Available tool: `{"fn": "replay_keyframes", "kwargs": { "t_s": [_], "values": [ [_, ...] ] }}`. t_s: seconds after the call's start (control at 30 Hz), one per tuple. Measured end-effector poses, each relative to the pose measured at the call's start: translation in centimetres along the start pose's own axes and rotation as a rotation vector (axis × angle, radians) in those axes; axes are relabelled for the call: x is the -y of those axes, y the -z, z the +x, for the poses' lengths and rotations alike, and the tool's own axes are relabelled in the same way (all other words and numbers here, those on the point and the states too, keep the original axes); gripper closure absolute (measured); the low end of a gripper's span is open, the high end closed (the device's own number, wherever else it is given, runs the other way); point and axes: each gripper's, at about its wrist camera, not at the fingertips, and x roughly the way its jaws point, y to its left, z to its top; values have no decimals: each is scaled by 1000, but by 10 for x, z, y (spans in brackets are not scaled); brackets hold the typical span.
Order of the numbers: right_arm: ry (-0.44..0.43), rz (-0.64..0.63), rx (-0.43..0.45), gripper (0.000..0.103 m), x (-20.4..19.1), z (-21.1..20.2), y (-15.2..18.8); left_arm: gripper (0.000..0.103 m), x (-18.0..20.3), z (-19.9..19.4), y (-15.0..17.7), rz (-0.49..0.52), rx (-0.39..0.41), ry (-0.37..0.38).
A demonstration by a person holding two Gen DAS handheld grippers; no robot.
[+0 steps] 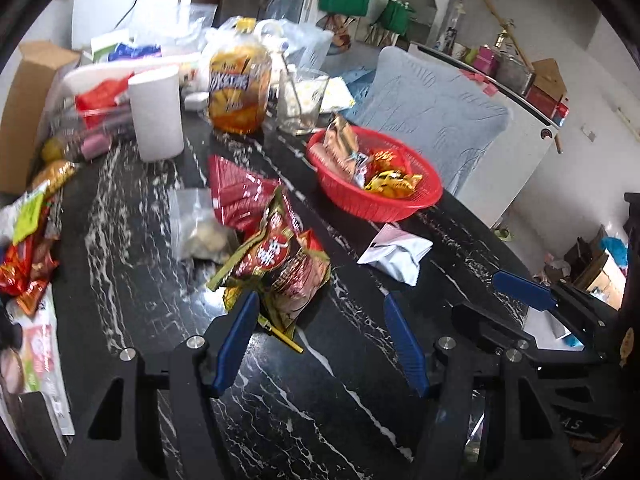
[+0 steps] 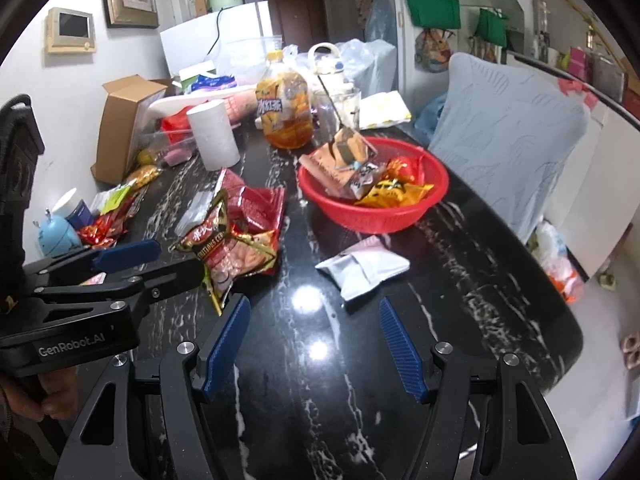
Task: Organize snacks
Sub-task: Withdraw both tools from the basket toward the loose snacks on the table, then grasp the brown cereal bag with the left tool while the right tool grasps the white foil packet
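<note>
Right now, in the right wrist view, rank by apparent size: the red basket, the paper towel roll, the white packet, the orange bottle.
1. red basket
2. orange bottle and white packet: look alike, and the packet lies nearer the camera, so unranked.
3. paper towel roll, smallest.

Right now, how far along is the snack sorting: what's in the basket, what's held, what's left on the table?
Done: the red basket already holds several snack packs.
In hand: nothing. The left gripper and right gripper are both open and empty over the table.
Left: the brown-red pack, the red pack, the clear bag and the white pouch lie loose, plus more packs at the table's left edge.
</note>
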Motion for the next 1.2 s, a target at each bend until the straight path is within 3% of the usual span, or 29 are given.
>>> {"fn": "replay_keyframes", "kwargs": {
  "t_s": [0.43,1.1,1.2],
  "values": [
    [-20,44,-72,35,18,39,-7,39,-15,44,-13,-84,-84,-26],
    [-37,169,-155,35,61,89,-21,39,-30,71,-33,-96,-54,-86],
    [-53,190,-170,35,63,98,-24,50,-30,69,-33,-74,-44,-97]
  ]
}}
